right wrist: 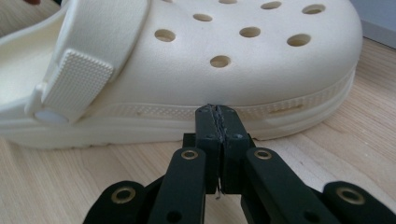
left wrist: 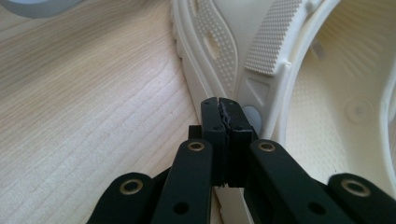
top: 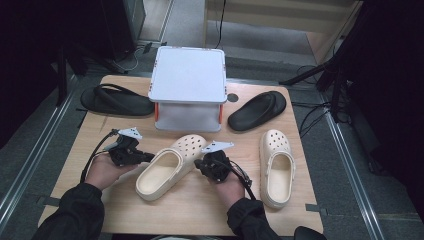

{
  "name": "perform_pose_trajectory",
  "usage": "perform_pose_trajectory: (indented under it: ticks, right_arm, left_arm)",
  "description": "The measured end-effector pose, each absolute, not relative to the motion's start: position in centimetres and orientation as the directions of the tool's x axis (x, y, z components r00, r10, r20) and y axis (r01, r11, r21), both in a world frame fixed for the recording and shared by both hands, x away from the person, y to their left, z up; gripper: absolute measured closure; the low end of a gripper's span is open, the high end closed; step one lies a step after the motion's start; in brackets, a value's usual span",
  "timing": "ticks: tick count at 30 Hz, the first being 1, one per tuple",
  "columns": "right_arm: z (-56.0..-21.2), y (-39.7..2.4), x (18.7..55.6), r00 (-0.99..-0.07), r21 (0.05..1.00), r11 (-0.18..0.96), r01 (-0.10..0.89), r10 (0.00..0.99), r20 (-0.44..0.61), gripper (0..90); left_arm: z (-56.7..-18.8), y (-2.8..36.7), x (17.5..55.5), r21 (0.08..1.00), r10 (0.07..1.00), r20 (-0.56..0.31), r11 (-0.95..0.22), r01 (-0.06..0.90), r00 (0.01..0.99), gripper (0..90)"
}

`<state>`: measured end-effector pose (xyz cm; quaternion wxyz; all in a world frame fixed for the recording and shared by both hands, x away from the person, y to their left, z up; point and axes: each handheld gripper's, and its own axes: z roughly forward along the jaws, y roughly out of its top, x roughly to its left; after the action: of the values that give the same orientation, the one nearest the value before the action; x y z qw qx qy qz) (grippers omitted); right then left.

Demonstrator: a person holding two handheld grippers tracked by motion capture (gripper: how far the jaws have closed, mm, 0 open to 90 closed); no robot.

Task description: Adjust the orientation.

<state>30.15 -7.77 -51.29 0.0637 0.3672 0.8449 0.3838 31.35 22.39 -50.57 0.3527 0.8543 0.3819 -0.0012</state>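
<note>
Wooden table point(top: 100, 135), seen from above: the cream clog point(top: 167, 167) lies at centre, in front of the white box point(top: 189, 75). Your left gripper point(top: 147, 157) and right gripper point(top: 198, 164), jaws pressed together and empty, flank the clog's two sides, tips at its sole.

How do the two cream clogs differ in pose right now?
The left clog lies diagonally with its toe toward the white box; the right clog lies straight, near the table's right edge. The left clog sits between both grippers; the right clog sits alone. Both are cream, perforated and upright.
</note>
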Motion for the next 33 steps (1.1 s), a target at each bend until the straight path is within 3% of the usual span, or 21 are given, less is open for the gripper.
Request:
perform_pose_trajectory:
  ticks: [10, 15, 33]
  right_arm:
    - [-51.3, -7.5, 31.5, -0.713, 0.693, 0.424, 0.583, 0.676, 0.186, 89.9]
    - [-51.4, -7.3, 32.1, -0.707, 0.696, 0.411, 0.589, 0.680, 0.196, 90.0]
    - [-51.4, -7.0, 33.8, -0.681, 0.689, 0.386, 0.613, 0.701, 0.213, 90.0]
  left_arm:
    - [-50.6, 21.3, 30.2, 0.598, 0.654, -0.279, -0.455, 0.660, 0.703, 89.9]
    - [-50.7, 20.7, 29.7, 0.590, 0.695, -0.307, -0.398, 0.702, 0.651, 90.0]
    - [-50.8, 19.1, 28.5, 0.590, 0.683, -0.312, -0.406, 0.698, 0.660, 89.5]
